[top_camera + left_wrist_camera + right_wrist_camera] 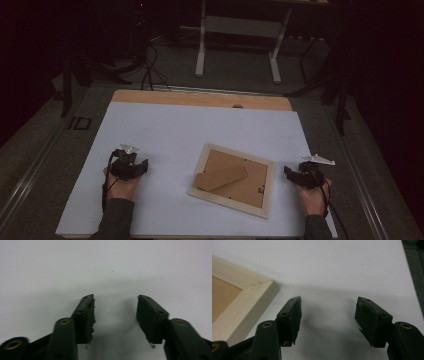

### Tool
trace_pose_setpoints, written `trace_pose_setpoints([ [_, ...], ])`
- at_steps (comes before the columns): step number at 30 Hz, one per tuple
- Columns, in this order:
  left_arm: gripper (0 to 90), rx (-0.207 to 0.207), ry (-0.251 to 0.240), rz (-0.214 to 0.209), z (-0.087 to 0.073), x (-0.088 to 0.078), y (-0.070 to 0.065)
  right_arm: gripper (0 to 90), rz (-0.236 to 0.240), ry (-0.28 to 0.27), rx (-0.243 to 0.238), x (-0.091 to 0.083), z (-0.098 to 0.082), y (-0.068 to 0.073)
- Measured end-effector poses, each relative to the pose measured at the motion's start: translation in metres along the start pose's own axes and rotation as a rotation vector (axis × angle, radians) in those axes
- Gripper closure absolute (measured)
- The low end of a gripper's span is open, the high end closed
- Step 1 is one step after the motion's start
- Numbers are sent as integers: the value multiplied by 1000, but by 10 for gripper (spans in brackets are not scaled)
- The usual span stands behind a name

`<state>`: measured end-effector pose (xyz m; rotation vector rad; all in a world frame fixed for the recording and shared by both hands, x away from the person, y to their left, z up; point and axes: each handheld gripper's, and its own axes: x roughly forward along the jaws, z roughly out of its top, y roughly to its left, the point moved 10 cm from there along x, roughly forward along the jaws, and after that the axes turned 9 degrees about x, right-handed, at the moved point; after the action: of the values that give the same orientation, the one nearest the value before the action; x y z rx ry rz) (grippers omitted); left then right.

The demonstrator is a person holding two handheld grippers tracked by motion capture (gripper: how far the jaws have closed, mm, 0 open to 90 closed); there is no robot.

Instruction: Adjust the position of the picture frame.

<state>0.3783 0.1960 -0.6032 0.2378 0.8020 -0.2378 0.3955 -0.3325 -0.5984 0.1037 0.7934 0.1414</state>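
A picture frame (233,180) lies face down on a white surface (175,130), near the middle and a little to the right, turned slightly askew. Its pale wooden border surrounds a brown backing board, and a brown easel stand (220,178) lies flat across that board, pointing toward the left.

The left tongs (131,165) rest on the surface well to the left of the frame, held by the person's left hand (121,186). Seen from the left gripper view, the left tongs (115,312) are released, with bare white surface between the jaws. The right tongs (300,172) sit just beside the frame's right edge, held in the right hand (313,196). From the right gripper view, the right tongs (328,315) also stand released and empty, with the frame's wooden corner (249,300) close by at the left.

The frame looks light and stiff, likely easy to slide on the smooth surface. Whether glass sits in its hidden front cannot be told from here, so it should be treated as fragile. The wooden border offers the firmest hold, pinched across one edge; the thin stand would probably flex or hinge if gripped.
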Motion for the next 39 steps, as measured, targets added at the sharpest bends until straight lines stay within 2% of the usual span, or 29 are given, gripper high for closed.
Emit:
trace_pose_setpoints([
  [2,555,7,-34,-26,3,-6,-3,386,18,-4,-18,-1,1,4],
  [3,568,-2,-67,-59,6,-12,-6,388,22,-4,-26,-1,1,6],
  [4,589,-6,-75,-75,7,-14,-7,396,30,-5,-38,-2,1,9],
  [5,587,-18,-89,-108,9,-17,-9,402,35,-5,-41,-2,2,10],
  [6,587,-18,-89,-108,9,-17,-9,402,35,-5,-41,-2,2,10],
  [7,587,-37,-99,-164,9,-21,-12,408,41,-6,-43,-3,2,12],
  [9,613,-29,-110,-170,10,-23,-13,449,58,-6,-51,-4,2,16],
  [13,619,-19,-142,-230,16,-30,-22,498,67,-6,-56,-6,1,17],
  [18,615,27,-193,-284,27,-43,-36,556,91,-7,-60,-8,2,22],
  [20,607,52,-207,-291,30,-46,-42,569,97,-5,-65,-8,2,24],
  [23,594,85,-211,-306,32,-49,-52,585,114,1,-59,-9,2,27],
  [27,595,124,-217,-349,34,-53,-68,603,135,8,-55,-10,1,30],
  [32,634,178,-229,-396,36,-58,-86,632,173,20,-49,-10,0,35],
  [39,670,220,-228,-431,33,-58,-99,755,219,44,-56,-12,-6,45],
])
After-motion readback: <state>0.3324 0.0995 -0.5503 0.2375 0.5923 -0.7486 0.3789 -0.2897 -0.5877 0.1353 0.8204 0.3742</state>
